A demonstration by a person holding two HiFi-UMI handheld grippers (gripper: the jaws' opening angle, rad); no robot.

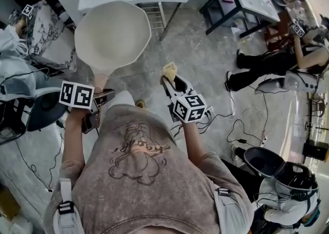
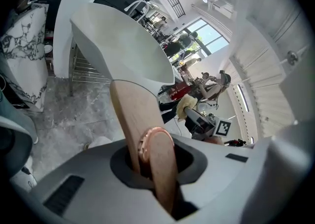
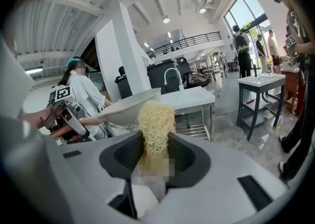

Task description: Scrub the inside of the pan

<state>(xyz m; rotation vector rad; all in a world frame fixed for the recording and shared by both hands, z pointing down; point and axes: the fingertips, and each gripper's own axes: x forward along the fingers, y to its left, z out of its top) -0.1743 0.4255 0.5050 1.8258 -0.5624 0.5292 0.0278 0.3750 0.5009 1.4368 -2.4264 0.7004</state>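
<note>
Apparently right gripper [image 3: 154, 144] pinches scrubber [image 3: 156, 119]; left gripper [image 2: 153, 158], handle [image 2: 130, 114].

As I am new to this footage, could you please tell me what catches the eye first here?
A big pale pan is held in mid-air above the grey floor, its wooden handle clamped in the left claw. To its right, the right claw grips a yellow scrubber, not yet touching the pan.
</note>
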